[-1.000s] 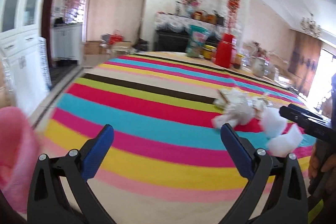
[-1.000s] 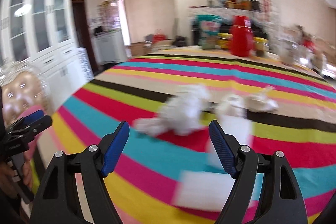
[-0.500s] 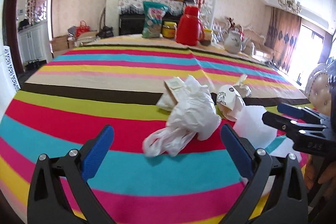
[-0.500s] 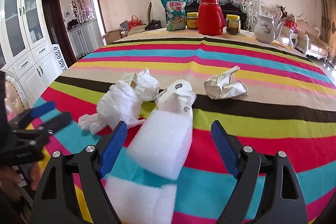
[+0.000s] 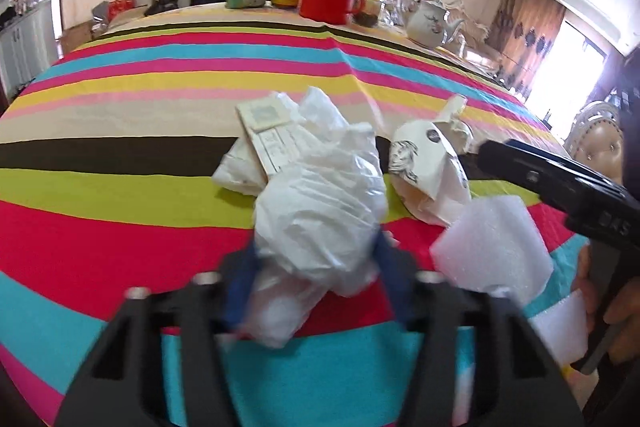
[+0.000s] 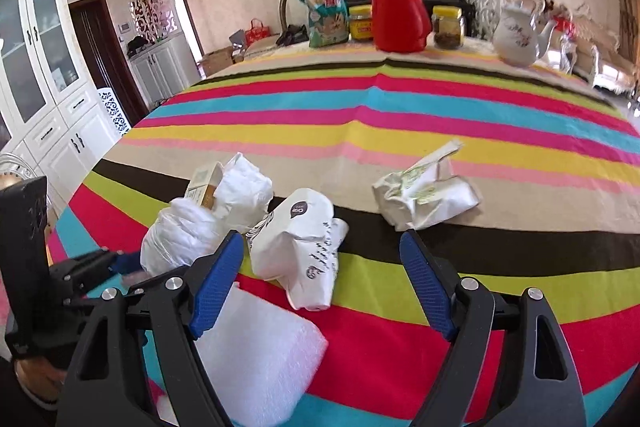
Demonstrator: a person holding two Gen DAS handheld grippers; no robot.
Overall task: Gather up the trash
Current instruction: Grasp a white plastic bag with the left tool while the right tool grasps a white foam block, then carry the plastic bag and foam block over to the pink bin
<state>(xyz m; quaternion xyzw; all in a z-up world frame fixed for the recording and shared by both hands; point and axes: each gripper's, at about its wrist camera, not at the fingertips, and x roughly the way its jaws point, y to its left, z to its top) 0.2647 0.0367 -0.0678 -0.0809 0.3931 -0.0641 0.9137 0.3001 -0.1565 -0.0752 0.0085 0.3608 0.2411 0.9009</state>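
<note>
Left hand-held gripper (image 5: pixel 316 283) (jaws closing) around plastic bag (image 5: pixel 320 211)

The left gripper (image 5: pixel 316 279) is smeared with motion blur as its jaws close, and the white plastic bag (image 5: pixel 320 219) between them covers most of both blue pads, so real contact cannot be judged. The bag also hides part of the small carton (image 5: pixel 266 131) behind it. The foam sheet (image 6: pixel 256 355) runs under the right gripper's frame. Print on the crumpled paper bag (image 6: pixel 304 251) is too small to read.
</note>
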